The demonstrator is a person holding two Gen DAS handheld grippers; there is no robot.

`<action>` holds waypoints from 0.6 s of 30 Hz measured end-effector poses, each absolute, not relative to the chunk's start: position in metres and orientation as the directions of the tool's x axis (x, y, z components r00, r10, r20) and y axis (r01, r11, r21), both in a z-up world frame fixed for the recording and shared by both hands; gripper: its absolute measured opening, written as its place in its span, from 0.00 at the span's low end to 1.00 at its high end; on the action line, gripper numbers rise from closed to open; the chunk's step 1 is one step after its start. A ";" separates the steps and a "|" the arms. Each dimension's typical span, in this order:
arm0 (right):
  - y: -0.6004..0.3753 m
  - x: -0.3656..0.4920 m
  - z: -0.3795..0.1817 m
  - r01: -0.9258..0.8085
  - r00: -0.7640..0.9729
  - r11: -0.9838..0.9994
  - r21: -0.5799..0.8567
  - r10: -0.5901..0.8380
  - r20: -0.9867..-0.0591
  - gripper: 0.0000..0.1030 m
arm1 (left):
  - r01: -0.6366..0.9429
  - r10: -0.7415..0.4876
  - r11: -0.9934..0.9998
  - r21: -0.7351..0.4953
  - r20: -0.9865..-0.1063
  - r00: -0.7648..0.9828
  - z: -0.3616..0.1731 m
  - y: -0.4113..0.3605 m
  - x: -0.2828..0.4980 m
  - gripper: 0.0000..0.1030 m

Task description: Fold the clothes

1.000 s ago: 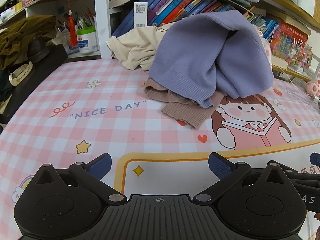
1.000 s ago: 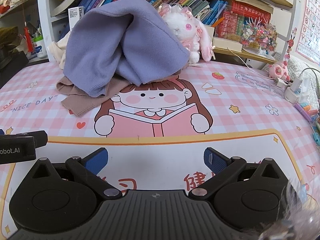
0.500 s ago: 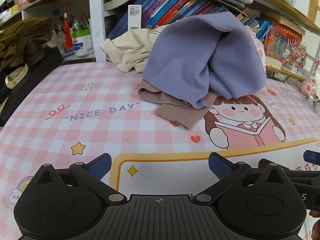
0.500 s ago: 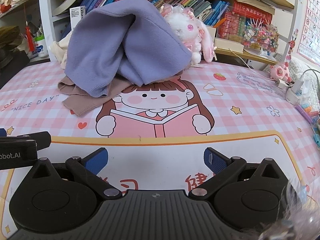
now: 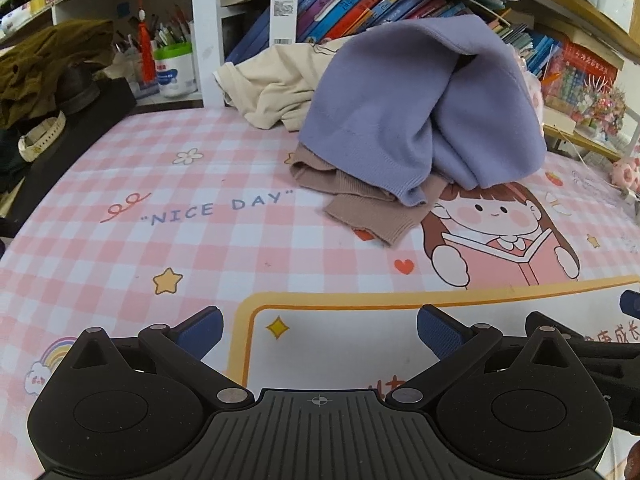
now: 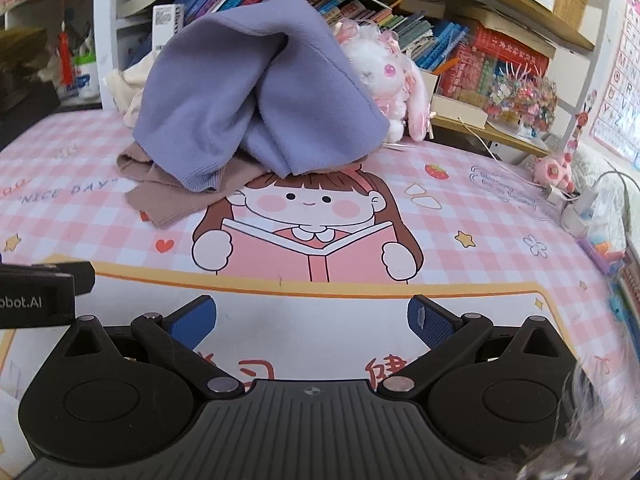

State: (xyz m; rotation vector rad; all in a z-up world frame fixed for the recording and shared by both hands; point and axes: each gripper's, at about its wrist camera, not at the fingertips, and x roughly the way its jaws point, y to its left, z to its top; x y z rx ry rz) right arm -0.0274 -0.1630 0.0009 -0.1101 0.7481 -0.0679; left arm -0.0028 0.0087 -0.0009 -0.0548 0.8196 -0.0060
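In the lower part of the left wrist view, the left gripper [image 5: 318,330] hangs with its blue-padded fingers spread wide and nothing between them, above the pink-and-white checked desk mat [image 5: 224,248] printed with "NICE DAY" and a cartoon girl reading a book. The right gripper [image 6: 311,318] sits low in its own frame, likewise spread wide and empty, over the white panel of the mat with red characters. The clothes lie piled in the upper centre of both views, well apart from both grippers: a lavender knitted sweater [image 5: 404,112] is draped in a tall hump on top, a taupe ribbed knit garment [image 5: 368,210] lies flat beneath it with a cuff poking out toward the camera, and a cream crumpled garment [image 5: 276,84] rests behind them against the white bookshelf [image 5: 206,28] of slanted books. In the right wrist view a white-and-pink plush rabbit [image 6: 384,76] sits just beside the sweater, to its right. At the left edge of that view a black part of the left gripper shows.
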 end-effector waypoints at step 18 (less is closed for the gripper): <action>-0.162 -0.034 0.007 -0.030 0.754 0.999 -0.039 -0.002 -0.657 1.00 | 0.012 -0.054 0.998 -0.065 -0.688 0.724 0.007 0.012 -0.007 1.00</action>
